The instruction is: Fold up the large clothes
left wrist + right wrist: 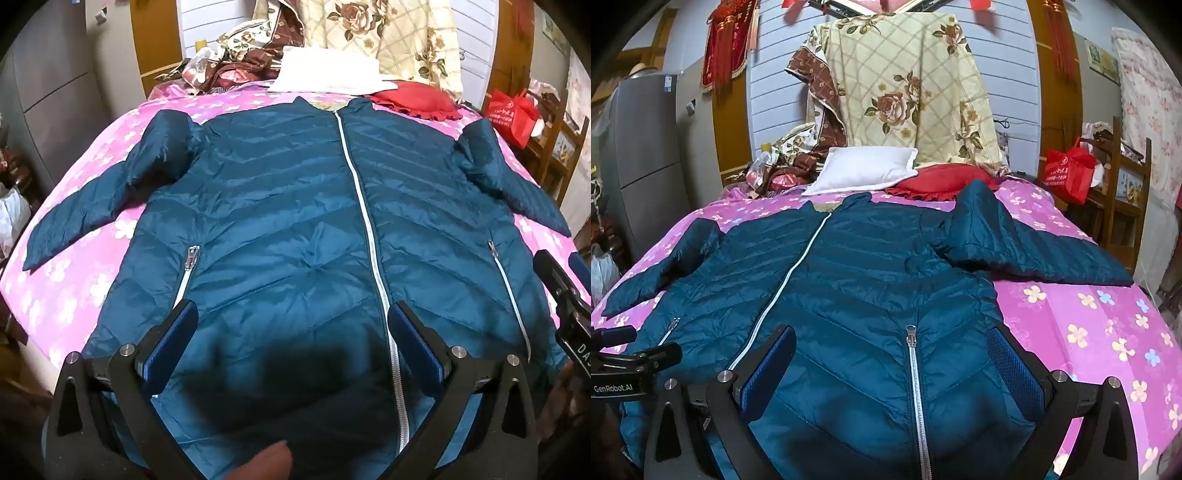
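Observation:
A teal quilted puffer jacket (295, 206) lies front up on the pink flowered bed, zipped, both sleeves spread outward. It also shows in the right wrist view (857, 280). My left gripper (291, 314) is open, its blue pads wide apart just above the jacket's lower front, left of the centre zipper (364, 206). My right gripper (892, 339) is open over the jacket's lower right side, astride the right pocket zipper (914, 373). The right gripper also shows at the right edge of the left wrist view (565, 295).
The pink flowered bedspread (1089, 332) covers the bed. A white pillow (864, 170), a red cushion (942, 181) and a floral quilt (905, 85) sit at the headboard. A red bag (1069, 173) on a wooden chair stands right. A grey fridge (642, 155) stands left.

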